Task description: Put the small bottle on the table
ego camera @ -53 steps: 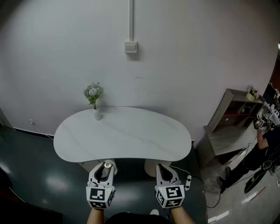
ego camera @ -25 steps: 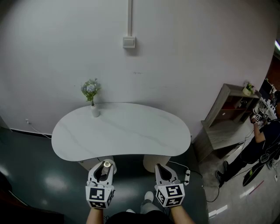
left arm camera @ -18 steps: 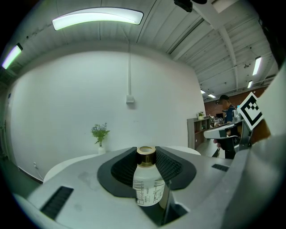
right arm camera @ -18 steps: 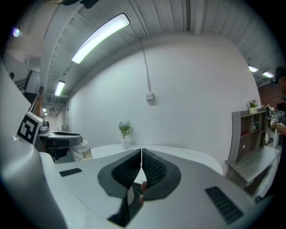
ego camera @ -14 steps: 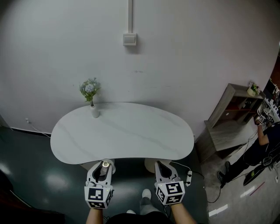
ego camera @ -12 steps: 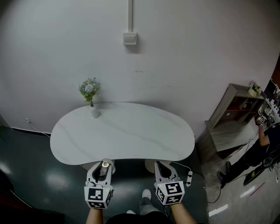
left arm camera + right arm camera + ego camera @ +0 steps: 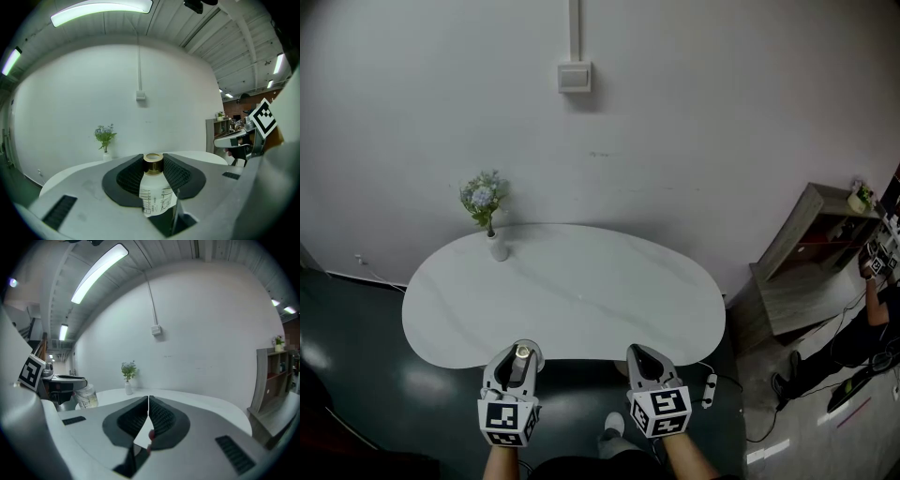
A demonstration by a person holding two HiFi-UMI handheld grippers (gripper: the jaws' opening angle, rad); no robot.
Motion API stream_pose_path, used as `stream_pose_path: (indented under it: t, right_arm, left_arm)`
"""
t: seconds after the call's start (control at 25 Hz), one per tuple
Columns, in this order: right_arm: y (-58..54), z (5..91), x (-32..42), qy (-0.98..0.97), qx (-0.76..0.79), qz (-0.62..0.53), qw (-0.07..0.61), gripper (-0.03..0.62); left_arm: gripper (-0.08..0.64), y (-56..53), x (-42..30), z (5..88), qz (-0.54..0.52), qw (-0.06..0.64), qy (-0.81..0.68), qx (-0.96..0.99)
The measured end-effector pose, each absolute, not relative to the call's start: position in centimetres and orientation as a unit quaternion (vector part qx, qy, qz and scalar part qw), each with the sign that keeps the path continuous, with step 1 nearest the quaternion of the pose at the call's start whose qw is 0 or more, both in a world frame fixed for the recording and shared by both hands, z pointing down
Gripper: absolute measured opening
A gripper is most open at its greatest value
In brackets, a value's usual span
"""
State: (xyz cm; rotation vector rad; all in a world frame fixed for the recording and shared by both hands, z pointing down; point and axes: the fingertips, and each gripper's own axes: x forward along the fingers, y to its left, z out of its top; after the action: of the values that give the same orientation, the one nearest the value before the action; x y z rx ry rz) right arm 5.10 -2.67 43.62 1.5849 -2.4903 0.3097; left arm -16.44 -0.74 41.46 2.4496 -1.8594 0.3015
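Small bottle (image 7: 157,190), pale-labelled with a gold cap, stands upright, clamped between the jaws of the left tongs (image 7: 522,351) at the near edge of the white tabletop (image 7: 581,291). Right tongs (image 7: 148,401) are clenched on nothing, level with the left pair. A flower vase (image 7: 497,249) stands at the tabletop's far left rim.

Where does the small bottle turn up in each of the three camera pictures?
Head view: lower left, the small bottle clamped in the left gripper at the near edge of the table.
Left gripper view: bottom centre, between the jaws.
Right gripper view: far left, mid-height.
Shared landmark: the flower vase at the table's far left, also seen at and.
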Motion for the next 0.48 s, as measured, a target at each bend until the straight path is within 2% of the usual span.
stream_pose_path:
  t: [0.48]
  right_arm:
    - [-10.0, 44.2, 7.1, -0.850, 0.505, 0.121, 0.088, 0.067]
  left_arm:
    - [0.130, -6.9, -14.6, 41.4, 0.111, 0.029, -0.624, 0.773]
